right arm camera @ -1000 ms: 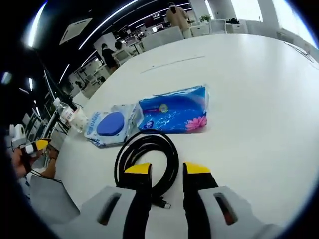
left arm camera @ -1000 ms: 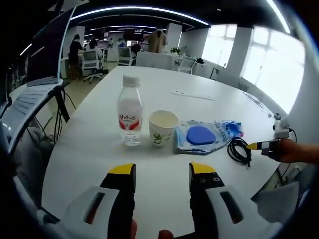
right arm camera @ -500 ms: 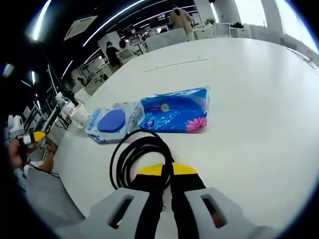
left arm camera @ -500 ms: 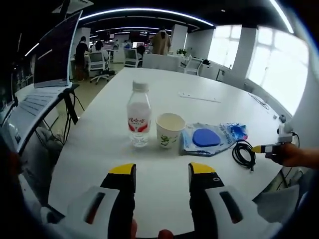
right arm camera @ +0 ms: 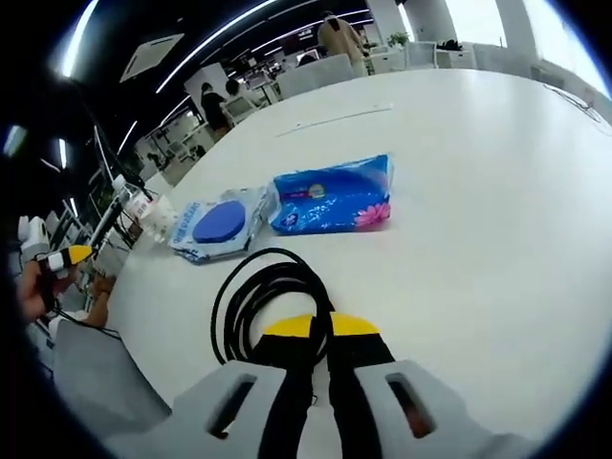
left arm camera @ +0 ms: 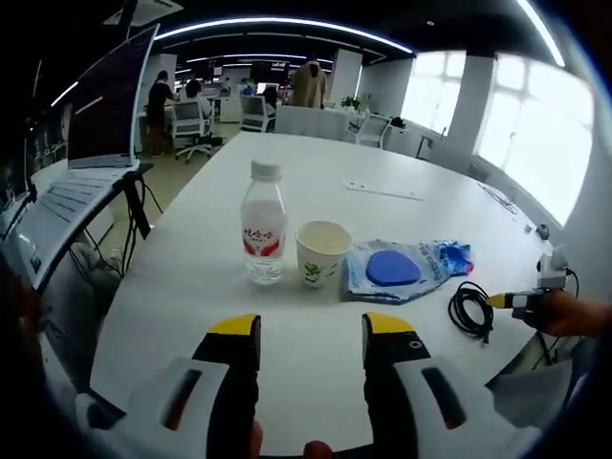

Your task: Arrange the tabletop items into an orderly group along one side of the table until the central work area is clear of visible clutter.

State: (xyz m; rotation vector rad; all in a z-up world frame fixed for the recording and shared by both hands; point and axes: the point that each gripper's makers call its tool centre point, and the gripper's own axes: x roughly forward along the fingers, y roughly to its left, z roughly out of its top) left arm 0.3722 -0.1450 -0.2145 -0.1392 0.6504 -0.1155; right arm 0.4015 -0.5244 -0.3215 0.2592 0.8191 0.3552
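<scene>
- Left gripper view: the left gripper (left arm camera: 311,335) hangs over the near edge of the white table (left arm camera: 316,172), its yellow-tipped jaws spread with nothing between them.
- Straight ahead of those jaws, a little further in from the near edge, stands a row: a water bottle (left arm camera: 264,225) upright, a paper cup (left arm camera: 322,253) just beside it, then a clear pouch with a blue disc (left arm camera: 394,271), and a blue tissue pack (left arm camera: 449,256) behind the pouch.
- The coiled black cable (left arm camera: 471,311) lies at the far right end of that row, close to the table's edge, with the right gripper (left arm camera: 521,301) at it; the left gripper is well apart from the cable.
- A laptop (left arm camera: 81,143) on a stand sits off the table's left side; a thin white strip (left arm camera: 382,189) lies alone toward the far side.
- Right gripper view: the right gripper (right arm camera: 316,330) has its jaws pressed together on the near loop of the cable (right arm camera: 263,301), so this is clearly the nearer hand.
- The coil spreads up and left from the jaws, its long axis roughly along them.
- Beyond it lie the pouch (right arm camera: 218,225) and the tissue pack (right arm camera: 333,196), touching side by side; the bottle (right arm camera: 134,206) and cup (right arm camera: 161,218) sit further left.
- My judgement: nudging the cable toward the pouch would close up the row, and bare table lies between them, nothing in the way.
</scene>
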